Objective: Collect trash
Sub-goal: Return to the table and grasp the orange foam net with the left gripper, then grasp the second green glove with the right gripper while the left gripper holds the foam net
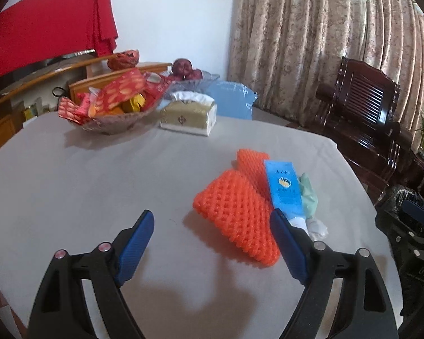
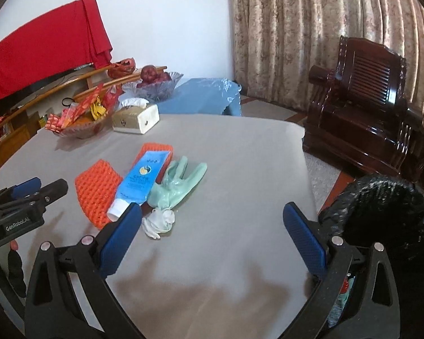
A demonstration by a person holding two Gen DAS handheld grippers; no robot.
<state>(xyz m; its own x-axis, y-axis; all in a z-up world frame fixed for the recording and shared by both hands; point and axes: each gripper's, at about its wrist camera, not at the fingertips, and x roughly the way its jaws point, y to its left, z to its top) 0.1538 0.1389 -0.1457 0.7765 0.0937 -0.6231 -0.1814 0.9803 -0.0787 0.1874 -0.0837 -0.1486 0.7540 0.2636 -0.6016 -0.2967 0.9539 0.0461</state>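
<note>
Trash lies in a cluster on the grey tablecloth [image 1: 84,175]: an orange foam net [image 1: 236,214], a second orange net [image 1: 251,166] behind it, a blue tube [image 1: 282,189] and a green glove [image 1: 308,195] with a white cuff. In the right wrist view the near net [image 2: 97,189], the tube [image 2: 140,180] and the glove [image 2: 178,180] lie ahead and left. My left gripper [image 1: 212,227] is open and empty, just short of the near net. My right gripper [image 2: 212,220] is open and empty, right of the glove cuff. A black-lined trash bin [image 2: 381,206] stands off the table's right edge.
A basket of red snack packets [image 1: 110,104], a tissue box [image 1: 188,114] and a glass fruit bowl [image 1: 189,77] stand at the table's far side. A dark wooden armchair [image 2: 361,107] stands to the right by the curtain. The left gripper shows in the right wrist view [image 2: 28,195].
</note>
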